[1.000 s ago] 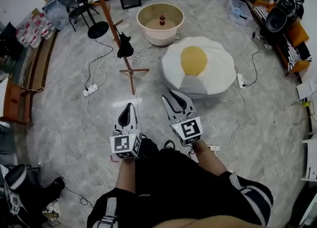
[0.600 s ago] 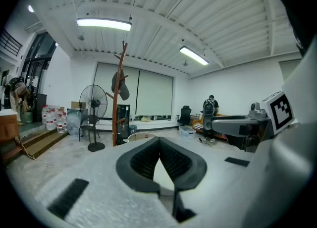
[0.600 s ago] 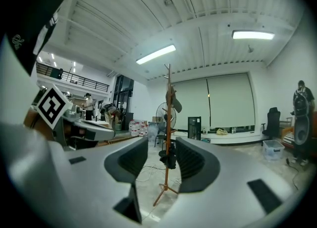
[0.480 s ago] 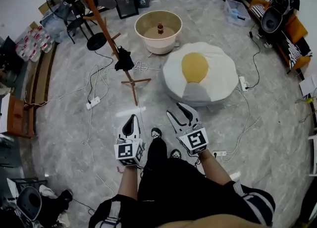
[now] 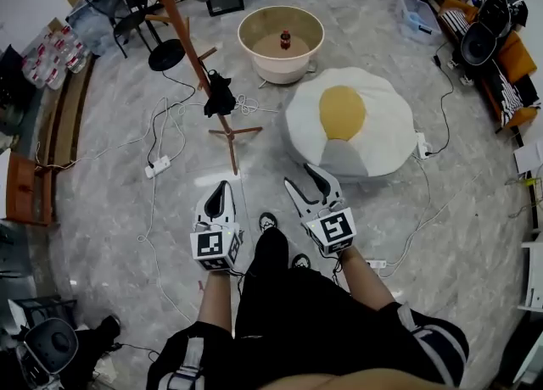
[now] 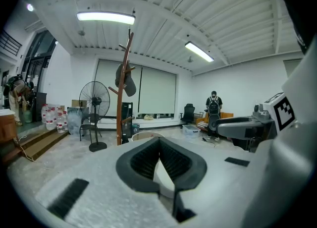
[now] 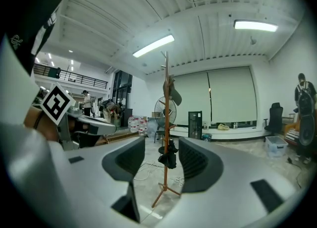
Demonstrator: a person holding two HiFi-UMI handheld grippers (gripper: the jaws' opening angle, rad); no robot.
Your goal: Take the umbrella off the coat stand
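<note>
The wooden coat stand (image 5: 191, 49) rises at the upper left on its crossed feet. A black folded umbrella (image 5: 219, 96) hangs from a low peg on it. My left gripper (image 5: 222, 186) is shut and holds nothing, well short of the stand's base. My right gripper (image 5: 304, 178) is beside it; its jaws have just been opening and nothing is between them. In the right gripper view the coat stand (image 7: 166, 123) and the umbrella (image 7: 168, 158) show far off through the gap of the right gripper (image 7: 161, 147). From the left gripper (image 6: 159, 142) the coat stand (image 6: 122, 108) is seen left of the jaws.
A fried-egg cushion (image 5: 344, 121) lies right of the stand. A round tub (image 5: 254, 28) with a bottle in it is behind it. Cables and a power strip (image 5: 157, 162) cross the floor on the left. A standing fan (image 6: 94, 108) is beyond. A person with a backpack (image 6: 213, 115) stands far off.
The person has stepped across the floor and their shoes now show between the grippers. Both grippers have moved along with them. The right jaws stand wider apart.
</note>
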